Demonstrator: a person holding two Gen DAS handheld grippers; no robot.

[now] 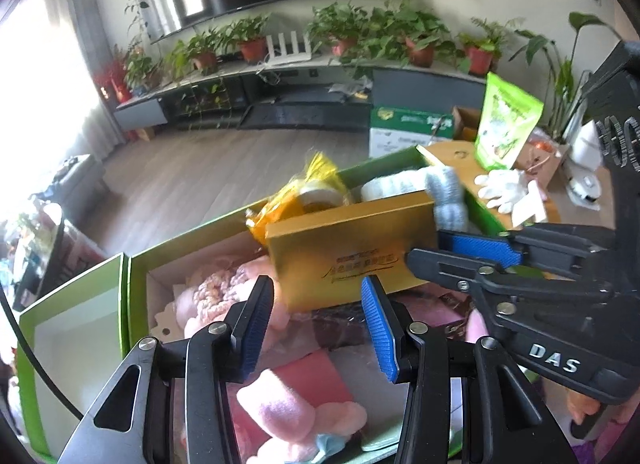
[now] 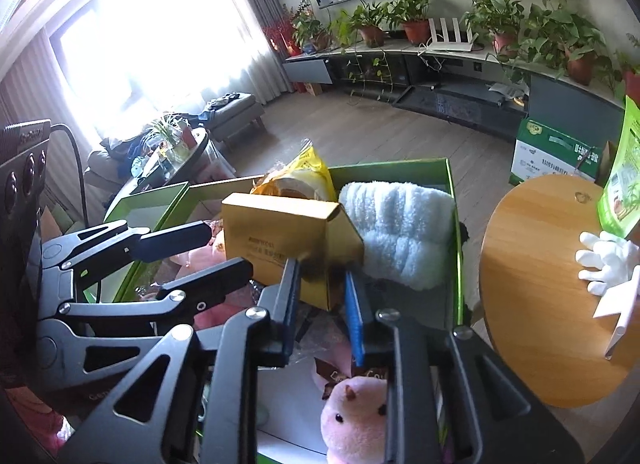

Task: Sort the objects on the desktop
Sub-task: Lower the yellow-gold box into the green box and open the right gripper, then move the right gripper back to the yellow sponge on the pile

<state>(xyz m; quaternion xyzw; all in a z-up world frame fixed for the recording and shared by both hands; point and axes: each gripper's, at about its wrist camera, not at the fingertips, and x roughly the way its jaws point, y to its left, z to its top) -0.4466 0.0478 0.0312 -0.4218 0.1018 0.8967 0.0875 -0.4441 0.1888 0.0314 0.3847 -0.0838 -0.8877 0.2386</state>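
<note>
Left wrist view shows me my right hand-held gripper (image 1: pixel 448 256) clamped on the gold box's (image 1: pixel 344 252) right edge, above the green tray (image 1: pixel 136 276) of plush toys. My left hand-held gripper (image 1: pixel 316 324) stands part open just below the box, its pads not pressing it.

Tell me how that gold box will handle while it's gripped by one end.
The gold box looks like thin glossy card, so probably light and rigid but crushable where the right gripper pinches its end. Its smooth finish may let it slip or swivel. Its end flap appears open, so any contents could slide out if tilted.
</note>
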